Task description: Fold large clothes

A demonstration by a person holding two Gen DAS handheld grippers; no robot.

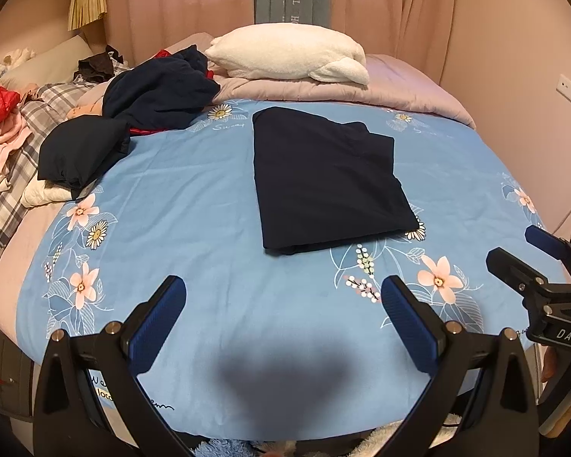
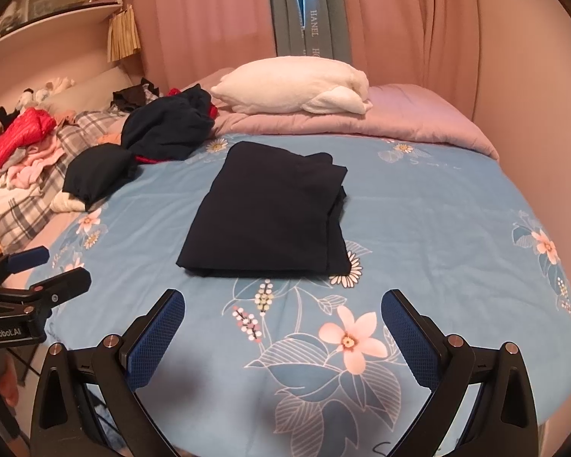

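Observation:
A dark navy garment [image 1: 327, 182] lies folded into a flat rectangle on the blue floral bedspread [image 1: 194, 205]; it also shows in the right wrist view [image 2: 270, 213]. My left gripper [image 1: 283, 301] is open and empty, held above the bedspread short of the garment's near edge. My right gripper [image 2: 283, 304] is open and empty, also short of the garment. Each gripper shows at the edge of the other's view: the right one [image 1: 521, 255] and the left one [image 2: 53, 270].
A pile of dark unfolded clothes [image 1: 148, 95] lies at the back left, with a folded dark piece [image 1: 80, 148] beside it. A white pillow [image 1: 289, 57] rests on a pink quilt [image 1: 399, 91] behind. Red, pink and plaid laundry [image 1: 3, 133] lies far left.

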